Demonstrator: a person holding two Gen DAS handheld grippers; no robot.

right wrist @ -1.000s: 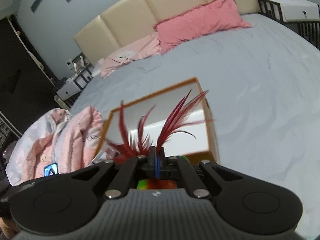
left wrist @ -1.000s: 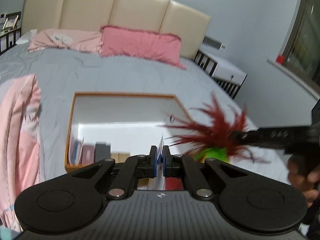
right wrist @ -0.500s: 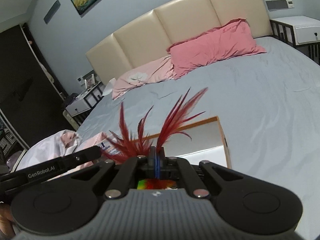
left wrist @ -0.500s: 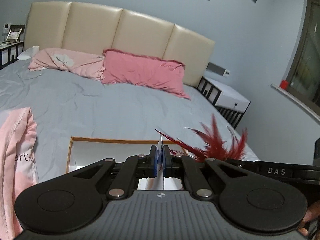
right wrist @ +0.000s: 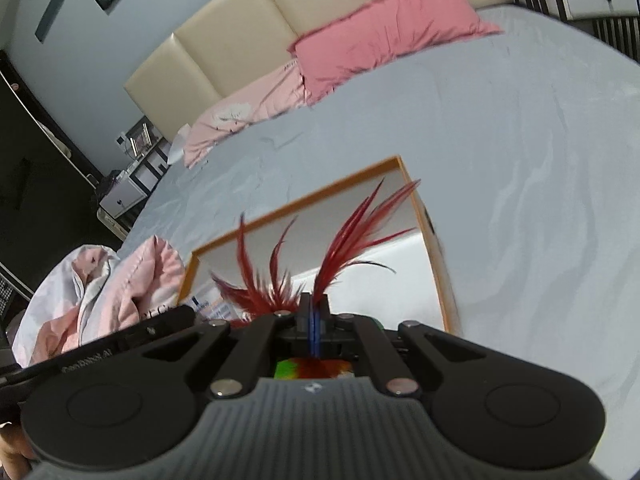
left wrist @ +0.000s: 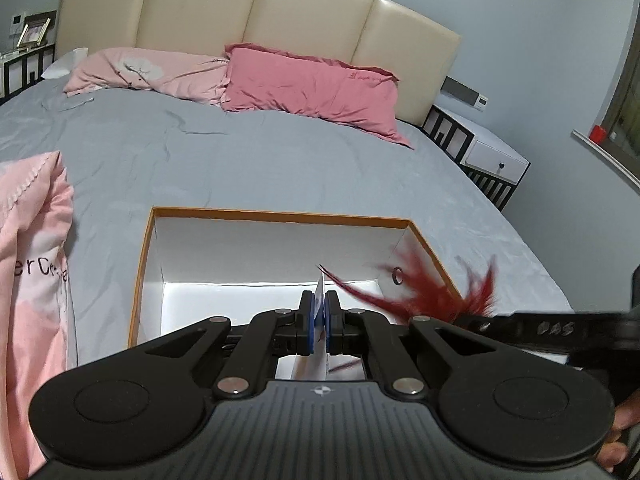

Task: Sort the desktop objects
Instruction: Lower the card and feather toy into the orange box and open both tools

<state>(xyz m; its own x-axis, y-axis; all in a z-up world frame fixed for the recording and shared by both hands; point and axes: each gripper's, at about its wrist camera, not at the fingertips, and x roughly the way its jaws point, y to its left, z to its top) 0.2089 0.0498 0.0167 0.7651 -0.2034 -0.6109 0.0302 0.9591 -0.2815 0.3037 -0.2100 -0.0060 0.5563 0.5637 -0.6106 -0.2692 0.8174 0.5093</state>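
My left gripper point(left wrist: 319, 308) is shut on a thin white card point(left wrist: 320, 289) that stands on edge between its blue pads, above the near part of an open white box with an orange rim point(left wrist: 280, 214). My right gripper point(right wrist: 315, 312) is shut on a red feather toy point(right wrist: 352, 236); its green and red base point(right wrist: 304, 368) shows under the fingers. In the left wrist view the feathers point(left wrist: 432, 300) stick out at the right, over the box's right wall. The box rim point(right wrist: 304, 200) lies just ahead of the right gripper.
The box sits on a grey bed sheet point(left wrist: 280, 160). A pink blanket point(left wrist: 32, 260) lies heaped left of it. Two pink pillows point(left wrist: 312, 84) lean on the beige headboard. A white nightstand point(left wrist: 492, 160) stands at the right. A printed packet point(right wrist: 212, 308) lies in the box's left end.
Half a second ago both views looked higher, towards the headboard; now both have dipped back down onto the box. Both grips are unchanged.
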